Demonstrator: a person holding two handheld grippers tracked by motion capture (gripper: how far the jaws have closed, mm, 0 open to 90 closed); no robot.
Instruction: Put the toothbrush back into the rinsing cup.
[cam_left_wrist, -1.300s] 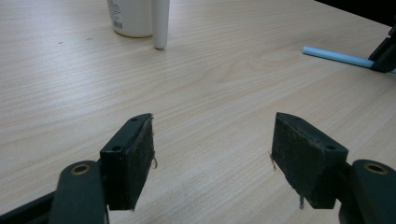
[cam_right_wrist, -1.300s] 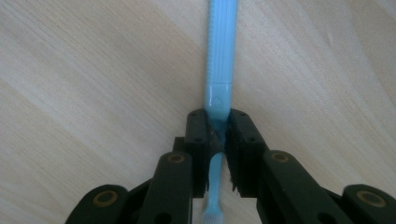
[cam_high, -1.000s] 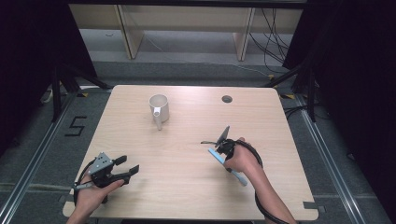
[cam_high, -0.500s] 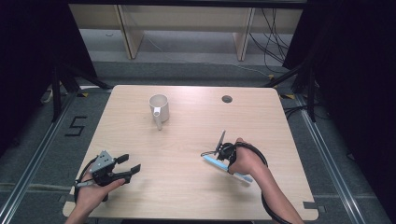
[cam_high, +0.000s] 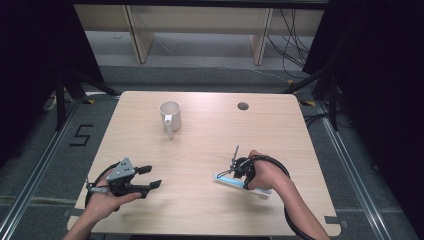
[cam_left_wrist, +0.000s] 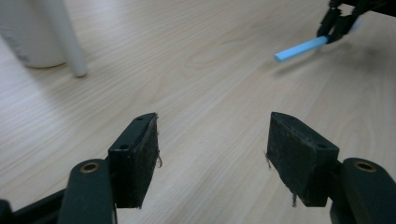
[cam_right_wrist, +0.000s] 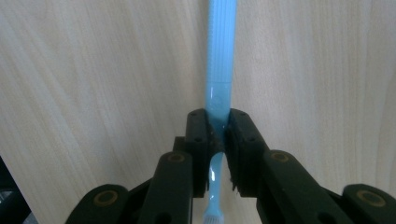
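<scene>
Left gripper (cam_high: 149, 177): sits at the near left of the table (cam_high: 210, 210), held in the person's left hand, nothing in it. Its jaws stand wide apart with bare wood between the pads (cam_left_wrist: 135, 158), though they have just been closing a little.

Mug (cam_high: 170, 114): a white one, upright, at the far left-centre of the table, well apart from both grippers. In the left gripper view a white piece (its handle, I'd say) comes down to the tabletop beside it.

Toothbrush (cam_high: 226, 178): light blue, low over the near right of the table, lying nearly level. Whether it touches the wood I can't tell from here.

Right gripper (cam_high: 235, 172): its jaws are clamped on the toothbrush partway along the handle, pads pressed to either side. The long blue handle runs away from the camera in the right gripper view, and the brush head (cam_right_wrist: 212, 215) sits back between the gripper's arms.

Cable hole (cam_high: 243, 106): a small dark round opening at the far right of the table, not involved.

Progress: the grasp looks done, the brush being firmly held. If the mug is the goal, as I'd guess, carrying it across and dropping it in are both left to do.
</scene>
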